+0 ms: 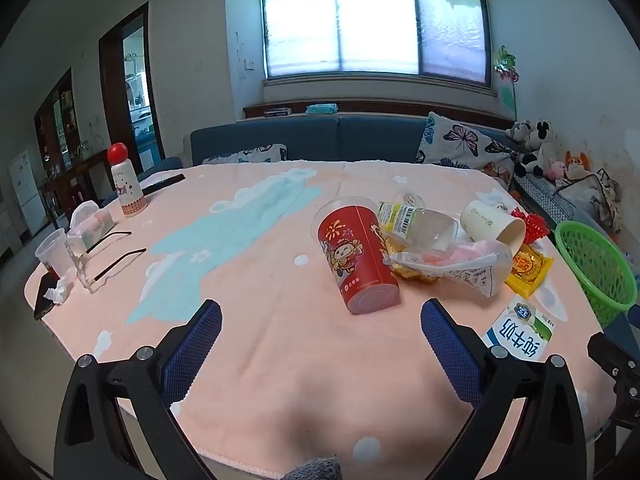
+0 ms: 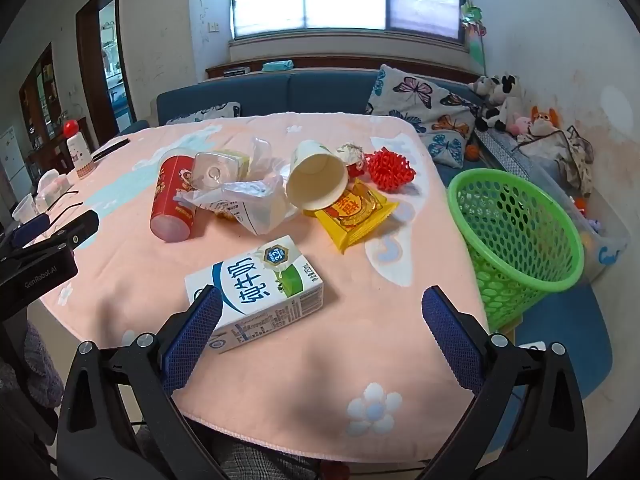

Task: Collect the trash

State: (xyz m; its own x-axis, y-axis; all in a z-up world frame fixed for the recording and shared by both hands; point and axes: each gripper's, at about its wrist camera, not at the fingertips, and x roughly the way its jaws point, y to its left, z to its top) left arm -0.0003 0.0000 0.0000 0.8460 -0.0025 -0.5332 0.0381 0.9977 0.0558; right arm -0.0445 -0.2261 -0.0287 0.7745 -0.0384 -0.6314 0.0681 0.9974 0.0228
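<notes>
Trash lies in a heap on the pink tablecloth (image 2: 280, 368): a red cup (image 1: 358, 258) (image 2: 172, 196) on its side, a white paper cup (image 2: 316, 178) (image 1: 494, 226), a yellow snack packet (image 2: 352, 212) (image 1: 528, 270), crumpled clear plastic wrappers (image 2: 248, 196) (image 1: 436, 256) and a milk carton (image 2: 260, 292) (image 1: 520, 330). A green mesh basket (image 2: 516, 236) (image 1: 596, 268) stands at the table's right edge. My left gripper (image 1: 322, 336) is open over bare cloth, short of the red cup. My right gripper (image 2: 320, 320) is open, the carton's near end just past its left finger.
At the table's far left stand a white bottle with a red cap (image 1: 127, 184), a tissue box (image 1: 90, 226), glasses (image 1: 108, 256), a clear cup (image 1: 54, 250) and a phone (image 1: 44, 296). A red mesh ball (image 2: 390, 170) lies by the paper cup. A blue sofa (image 1: 340, 138) runs behind.
</notes>
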